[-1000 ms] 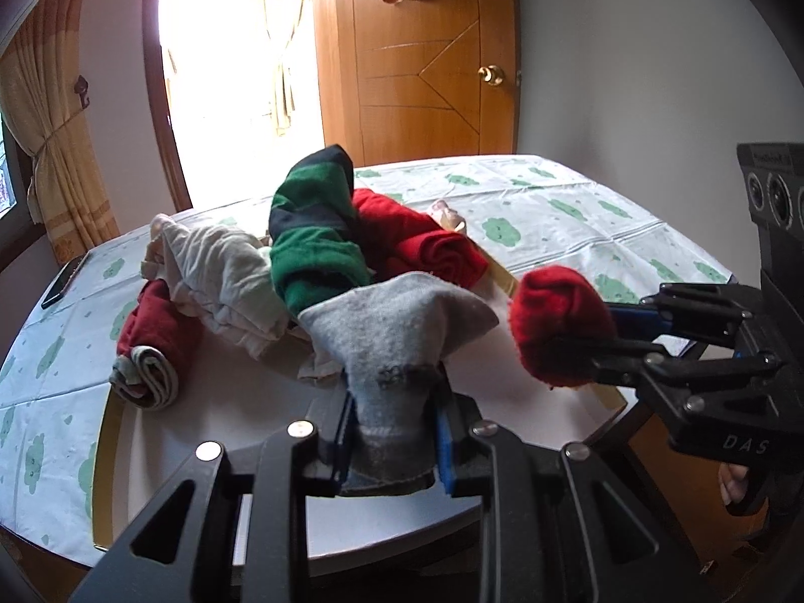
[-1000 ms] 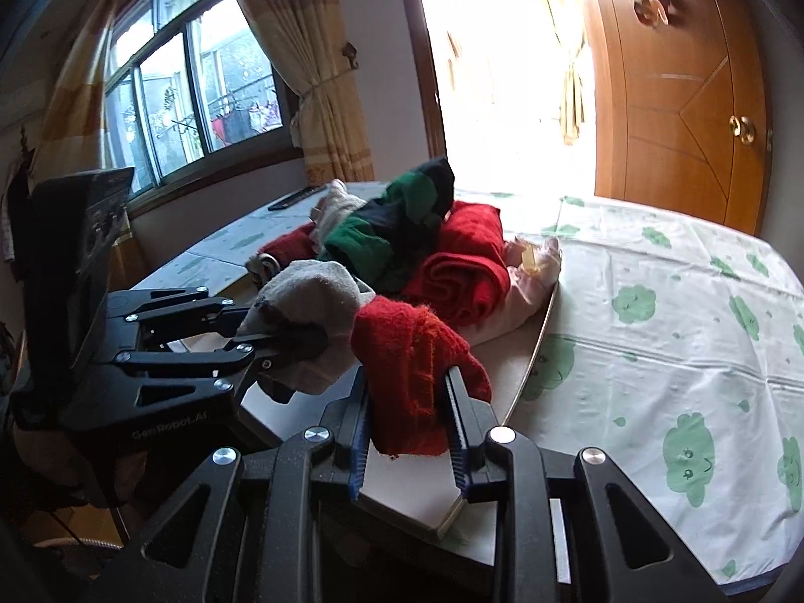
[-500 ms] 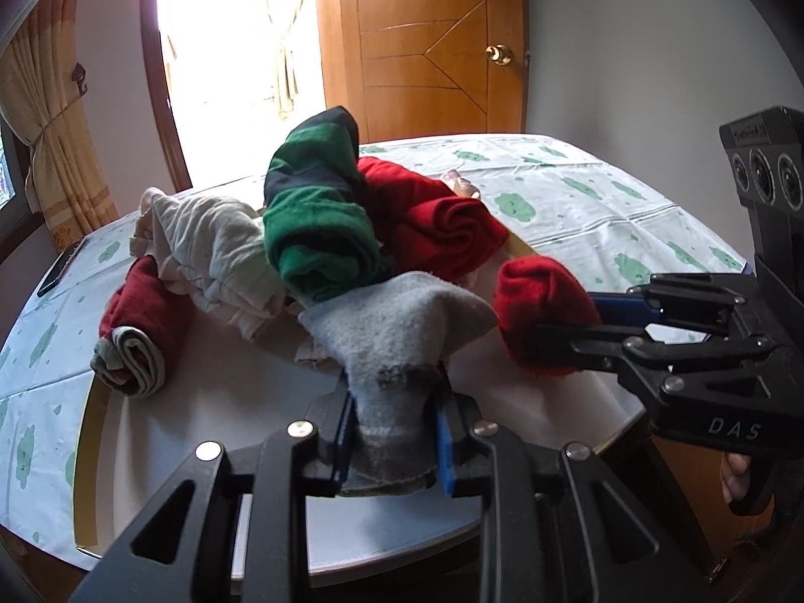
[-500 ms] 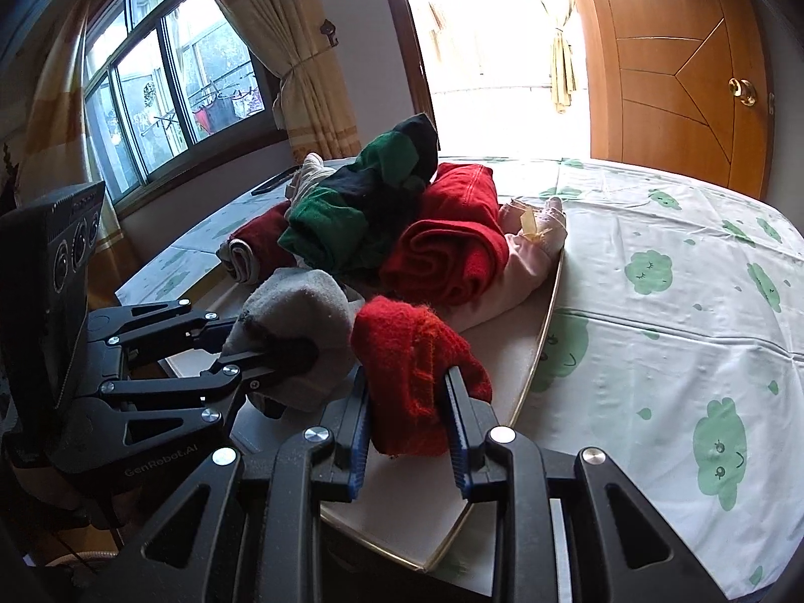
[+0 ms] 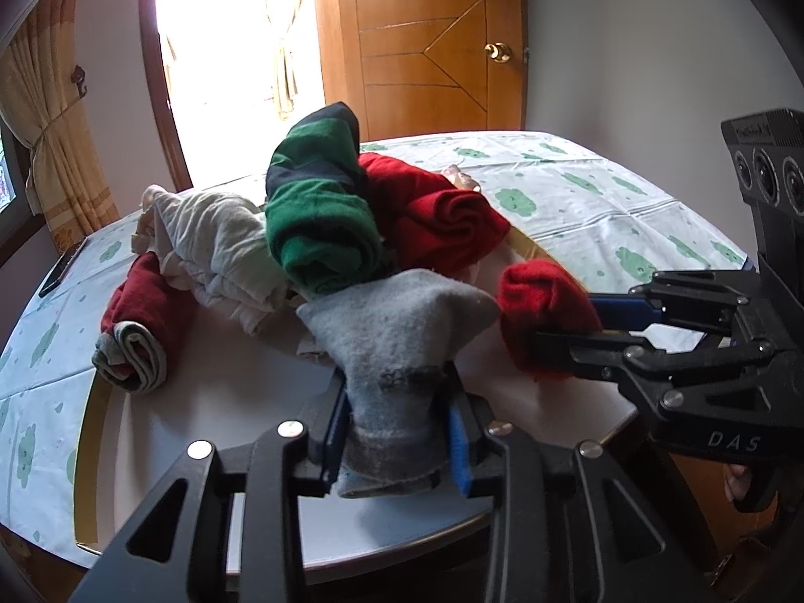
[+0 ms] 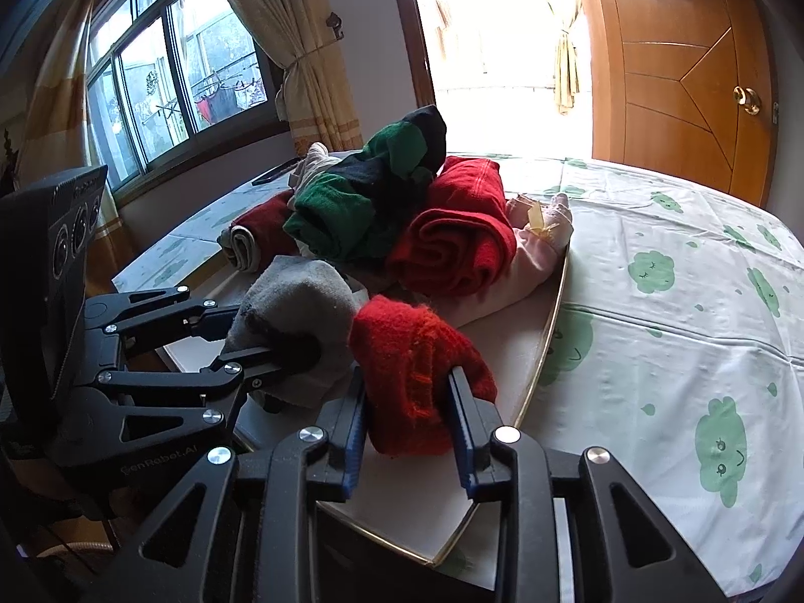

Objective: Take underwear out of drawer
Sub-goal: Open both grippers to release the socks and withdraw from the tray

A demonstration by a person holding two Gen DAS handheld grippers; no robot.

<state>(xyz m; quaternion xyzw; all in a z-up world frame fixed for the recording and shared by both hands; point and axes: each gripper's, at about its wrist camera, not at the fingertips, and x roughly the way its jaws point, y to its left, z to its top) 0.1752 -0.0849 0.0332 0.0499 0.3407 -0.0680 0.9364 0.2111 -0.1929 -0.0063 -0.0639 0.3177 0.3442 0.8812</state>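
Observation:
My left gripper [image 5: 397, 432] is shut on a grey folded garment [image 5: 397, 331]; it also shows in the right wrist view [image 6: 296, 301]. My right gripper [image 6: 409, 412] is shut on a red folded garment [image 6: 417, 357], seen in the left wrist view [image 5: 542, 301] too. Both hold their pieces just above the near end of a white board with a gold rim [image 5: 95, 402]. Behind lies a pile: a green and black roll [image 5: 321, 211], a red roll [image 5: 437, 211], a pale cloth [image 5: 216, 236], a dark red roll [image 5: 135, 321] and a pink piece [image 6: 537, 246]. No drawer is in view.
The board lies on a table with a white cloth printed with green clouds [image 6: 678, 301]. A dark phone-like object [image 5: 60, 271] lies at the table's far left. A wooden door [image 5: 432, 40], a bright doorway and a curtained window [image 6: 166, 75] stand behind.
Both grippers have moved forward over the board toward the pile, each still holding its garment. The pile now appears closer and larger.

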